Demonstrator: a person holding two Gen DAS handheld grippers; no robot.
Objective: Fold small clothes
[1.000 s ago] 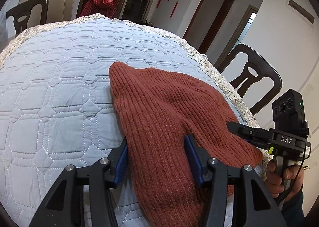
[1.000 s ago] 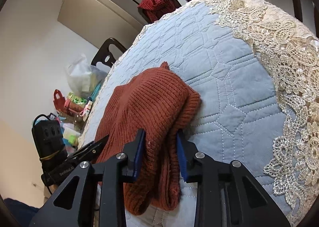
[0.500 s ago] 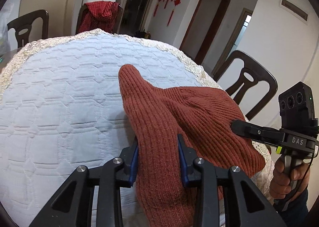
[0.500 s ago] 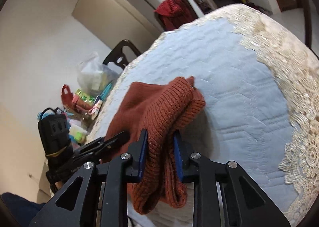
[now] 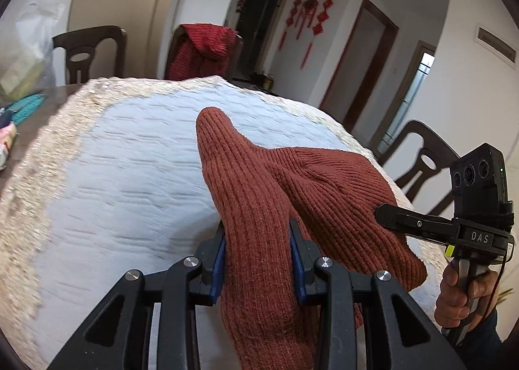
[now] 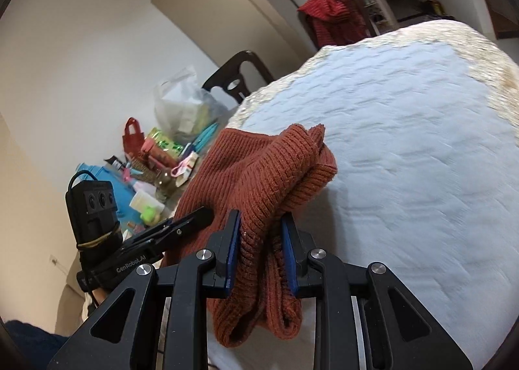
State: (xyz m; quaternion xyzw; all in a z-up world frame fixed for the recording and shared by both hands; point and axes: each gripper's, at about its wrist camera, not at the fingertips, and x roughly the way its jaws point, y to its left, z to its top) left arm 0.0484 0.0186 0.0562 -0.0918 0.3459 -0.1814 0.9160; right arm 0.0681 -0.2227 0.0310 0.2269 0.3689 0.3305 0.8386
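A rust-brown ribbed knit garment (image 5: 292, 194) hangs lifted above the quilted table, held by both grippers. My left gripper (image 5: 258, 250) is shut on one bunched end of it. My right gripper (image 6: 261, 240) is shut on the other end, where doubled layers (image 6: 275, 175) drape between its blue pads. The right gripper also shows at the right of the left wrist view (image 5: 421, 224), its tip against the knit. The left gripper shows at the left of the right wrist view (image 6: 181, 224).
A pale blue quilted cover with lace trim (image 5: 129, 175) lies over the round table (image 6: 405, 142). Dark wooden chairs (image 5: 425, 162) stand around it; one holds a red garment (image 5: 201, 48). Bags and clutter (image 6: 168, 149) sit beyond the table's far edge.
Both grippers have risen and tilted, lifting the knit garment off the table. The left gripper, open around it a second ago, has shut on it. The garment is more bunched.
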